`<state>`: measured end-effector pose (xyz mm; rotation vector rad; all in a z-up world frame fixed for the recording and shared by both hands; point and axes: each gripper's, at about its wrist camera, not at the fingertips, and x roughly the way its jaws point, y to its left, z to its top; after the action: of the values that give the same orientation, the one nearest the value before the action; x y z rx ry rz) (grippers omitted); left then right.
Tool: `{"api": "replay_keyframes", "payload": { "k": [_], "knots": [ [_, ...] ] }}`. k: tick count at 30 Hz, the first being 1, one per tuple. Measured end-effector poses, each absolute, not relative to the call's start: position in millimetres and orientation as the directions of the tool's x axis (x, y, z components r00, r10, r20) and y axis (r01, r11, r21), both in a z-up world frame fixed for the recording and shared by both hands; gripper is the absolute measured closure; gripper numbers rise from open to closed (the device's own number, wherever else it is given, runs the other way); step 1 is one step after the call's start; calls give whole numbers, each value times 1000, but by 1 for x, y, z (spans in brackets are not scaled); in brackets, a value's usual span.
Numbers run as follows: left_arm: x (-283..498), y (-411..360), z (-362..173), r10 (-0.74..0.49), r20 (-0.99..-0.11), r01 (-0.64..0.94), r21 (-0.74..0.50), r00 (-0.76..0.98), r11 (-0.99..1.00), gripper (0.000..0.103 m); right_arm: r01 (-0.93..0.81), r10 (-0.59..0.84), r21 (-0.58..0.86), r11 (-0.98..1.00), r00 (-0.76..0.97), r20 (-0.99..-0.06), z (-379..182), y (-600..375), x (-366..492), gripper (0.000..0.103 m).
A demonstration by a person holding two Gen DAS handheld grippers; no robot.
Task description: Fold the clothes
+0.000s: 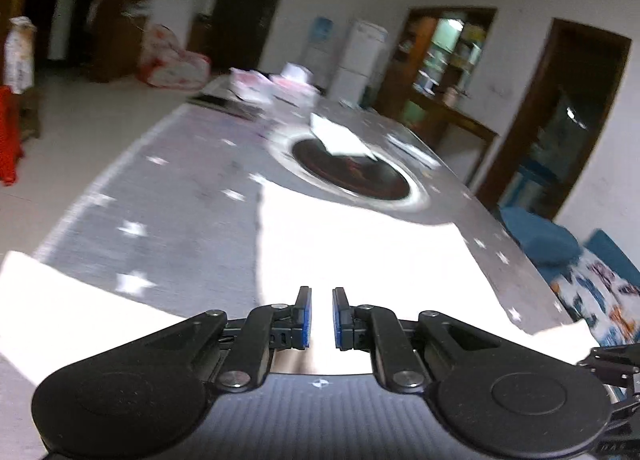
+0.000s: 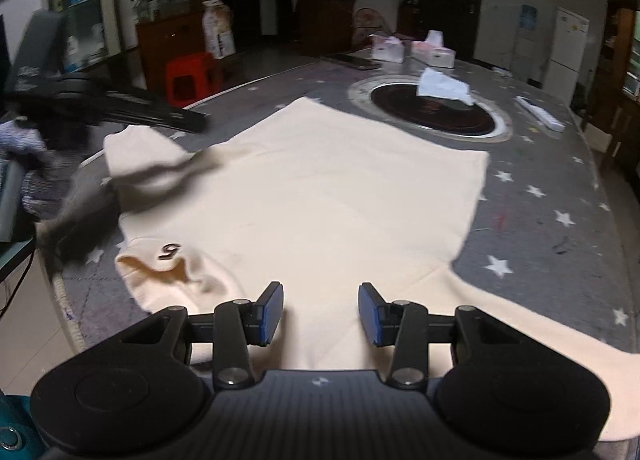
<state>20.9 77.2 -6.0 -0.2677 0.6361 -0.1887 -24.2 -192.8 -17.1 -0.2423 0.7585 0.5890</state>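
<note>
A cream T-shirt (image 2: pixel 320 196) lies spread on a grey star-patterned tablecloth, its collar with a dark mark (image 2: pixel 168 250) at the left and a sleeve trailing to the lower right. In the left wrist view it shows as an overexposed white cloth (image 1: pixel 360 252). My right gripper (image 2: pixel 320 314) is open and empty, low over the shirt's near edge. My left gripper (image 1: pixel 321 318) has its jaws a narrow gap apart, empty, over the shirt. It also shows blurred in the right wrist view (image 2: pixel 120 108), above the left sleeve (image 2: pixel 140 156).
A round black cooktop (image 2: pixel 432 110) is set into the table beyond the shirt, with crumpled white paper (image 2: pixel 444 86) on it. Tissue boxes (image 2: pixel 434 52) stand at the far edge. A red stool (image 2: pixel 188 76) stands left, a blue sofa (image 1: pixel 560 252) by the table.
</note>
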Motion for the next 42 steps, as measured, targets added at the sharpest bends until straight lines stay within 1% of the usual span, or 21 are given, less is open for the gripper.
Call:
{"api": "replay_keyframes", "payload": {
  "k": [7, 9, 14, 18, 22, 25, 28, 32, 37, 42],
  "knots": [
    [37, 81, -29, -192, -629, 28, -261, 753, 965, 92, -615, 433, 14, 788, 538, -723, -29, -181, -30, 61],
    [35, 86, -31, -191, -630, 27, -261, 753, 965, 91, -635, 434, -1, 772, 529, -729, -31, -178, -34, 61],
    [37, 88, -35, -188, -631, 28, -255, 753, 967, 91, -642, 451, -9, 767, 548, -704, -25, -173, -33, 61],
    [41, 86, -35, -179, -635, 29, -239, 752, 970, 91, -652, 458, 6, 758, 526, -716, -33, -165, -34, 62],
    [40, 81, -28, -177, -635, 35, -229, 752, 973, 91, -629, 467, 29, 777, 545, -696, -25, -179, -40, 62],
    [32, 69, -20, -211, -622, 80, -233, 754, 969, 91, -589, 454, 40, 807, 576, -679, -18, -200, -46, 62],
    [24, 50, -14, -267, -612, 146, -241, 744, 959, 91, -515, 404, 42, 856, 616, -676, -16, -228, -49, 62],
    [13, 16, -13, -356, -611, 258, -245, 707, 934, 91, -373, 304, 45, 927, 673, -674, -16, -269, -48, 62],
    [2, -23, -16, -442, -610, 367, -253, 657, 895, 91, -138, 116, 20, 990, 733, -670, -18, -327, -35, 62],
    [-7, -48, -22, -485, -622, 432, -249, 614, 867, 91, 63, -62, -23, 998, 748, -661, -25, -376, -26, 62]
  ]
}}
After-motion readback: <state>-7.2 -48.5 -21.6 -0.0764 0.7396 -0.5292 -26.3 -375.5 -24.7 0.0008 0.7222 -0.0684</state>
